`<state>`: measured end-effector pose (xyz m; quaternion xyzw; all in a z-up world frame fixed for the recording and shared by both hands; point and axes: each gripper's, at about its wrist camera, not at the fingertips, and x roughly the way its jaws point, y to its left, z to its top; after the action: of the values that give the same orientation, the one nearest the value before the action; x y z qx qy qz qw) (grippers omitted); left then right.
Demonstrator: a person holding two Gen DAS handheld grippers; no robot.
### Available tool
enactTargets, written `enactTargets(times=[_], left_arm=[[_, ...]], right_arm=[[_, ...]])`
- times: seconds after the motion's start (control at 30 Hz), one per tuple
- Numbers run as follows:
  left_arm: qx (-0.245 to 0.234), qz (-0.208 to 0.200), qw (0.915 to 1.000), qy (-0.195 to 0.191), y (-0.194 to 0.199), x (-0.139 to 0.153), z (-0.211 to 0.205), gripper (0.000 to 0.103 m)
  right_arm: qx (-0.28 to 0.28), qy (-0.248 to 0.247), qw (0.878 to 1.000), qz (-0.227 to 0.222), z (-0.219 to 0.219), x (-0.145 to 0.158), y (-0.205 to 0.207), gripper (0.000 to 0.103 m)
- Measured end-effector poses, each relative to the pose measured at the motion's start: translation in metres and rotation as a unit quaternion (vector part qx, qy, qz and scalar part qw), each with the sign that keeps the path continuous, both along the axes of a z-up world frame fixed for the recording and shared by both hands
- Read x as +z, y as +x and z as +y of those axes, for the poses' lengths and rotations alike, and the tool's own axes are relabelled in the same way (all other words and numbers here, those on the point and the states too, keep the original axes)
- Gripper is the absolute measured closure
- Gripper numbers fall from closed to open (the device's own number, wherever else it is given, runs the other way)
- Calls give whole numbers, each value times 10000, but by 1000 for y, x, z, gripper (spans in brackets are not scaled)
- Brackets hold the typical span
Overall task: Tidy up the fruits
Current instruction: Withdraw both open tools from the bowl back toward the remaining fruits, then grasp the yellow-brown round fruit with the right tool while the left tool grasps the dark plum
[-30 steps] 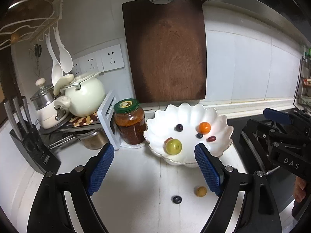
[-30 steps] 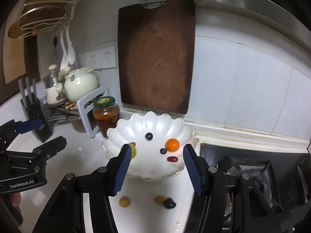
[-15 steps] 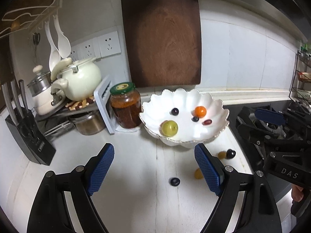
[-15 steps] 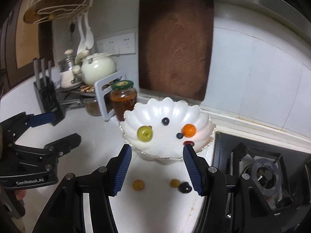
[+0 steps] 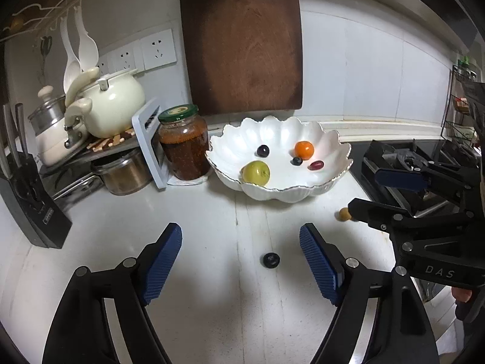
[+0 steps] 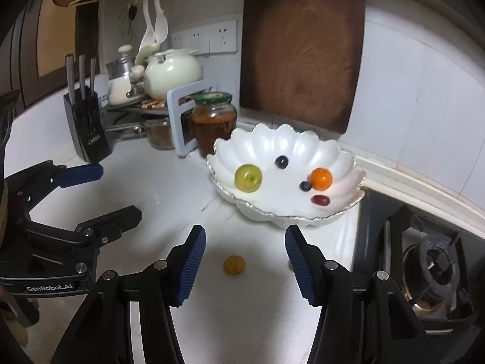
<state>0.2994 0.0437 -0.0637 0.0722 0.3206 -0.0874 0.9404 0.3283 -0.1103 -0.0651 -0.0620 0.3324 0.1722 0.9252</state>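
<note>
A white scalloped bowl (image 5: 339, 151) (image 6: 348, 163) on the white counter holds a green apple (image 5: 256, 173) (image 6: 248, 177), an orange fruit (image 5: 303, 149) (image 6: 321, 178), a red grape (image 5: 316, 165) (image 6: 320, 200) and two dark berries. My left gripper (image 5: 241, 261) is open and empty, above a dark berry (image 5: 271, 260) on the counter. My right gripper (image 6: 245, 268) is open and empty, over a small yellow fruit (image 6: 234, 265). Another small yellow fruit (image 5: 344, 214) lies beside the right gripper's finger in the left wrist view.
A sauce jar (image 5: 183, 142) (image 6: 214, 121) stands left of the bowl, beside a rack with pots (image 5: 112, 106). A knife block (image 5: 30, 206) (image 6: 86, 127) is far left. A wooden cutting board (image 5: 242, 42) leans on the wall. A gas stove (image 6: 430, 257) lies right.
Both grippers pulled back and lowered toward the counter. The left now frames the dark berry, the right the yellow fruit. Both stay open.
</note>
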Motion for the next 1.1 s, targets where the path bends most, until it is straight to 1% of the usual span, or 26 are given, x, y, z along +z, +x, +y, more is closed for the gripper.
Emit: enactTargets(times=[0.2, 0.33, 0.43, 0.5, 0.57, 0.67, 0.87, 0.97, 1.1], left_arm=[[-208, 60, 9997, 95, 3, -19, 1, 27], [-393, 107, 9991, 138, 6, -32, 0, 31], [-527, 173, 9983, 172, 10, -41, -2, 31], [-606, 227, 9978, 165, 13, -47, -3, 33], [-683, 299, 9971, 179, 17, -53, -5, 35], [-810, 376, 9958, 177, 22, -62, -6, 38], [-1010, 496, 9935, 145, 31, -77, -10, 44], [-1100, 608, 9920, 110, 37, -84, -13, 50], [-1148, 743, 9906, 58, 42, -92, -15, 52]], right_arm=[[61, -160, 9999, 20, 7, -12, 1, 47], [81, -242, 9996, 121, 10, -24, 4, 48], [83, -267, 9994, 220, 11, -33, 8, 48], [80, -276, 9992, 277, 11, -39, 10, 49], [86, -293, 9989, 357, 12, -45, 12, 53], [96, -307, 9984, 466, 13, -53, 16, 54], [126, -289, 9975, 638, 16, -68, 24, 57], [120, -220, 9969, 745, 16, -74, 28, 60], [97, -127, 9961, 872, 15, -80, 35, 61]])
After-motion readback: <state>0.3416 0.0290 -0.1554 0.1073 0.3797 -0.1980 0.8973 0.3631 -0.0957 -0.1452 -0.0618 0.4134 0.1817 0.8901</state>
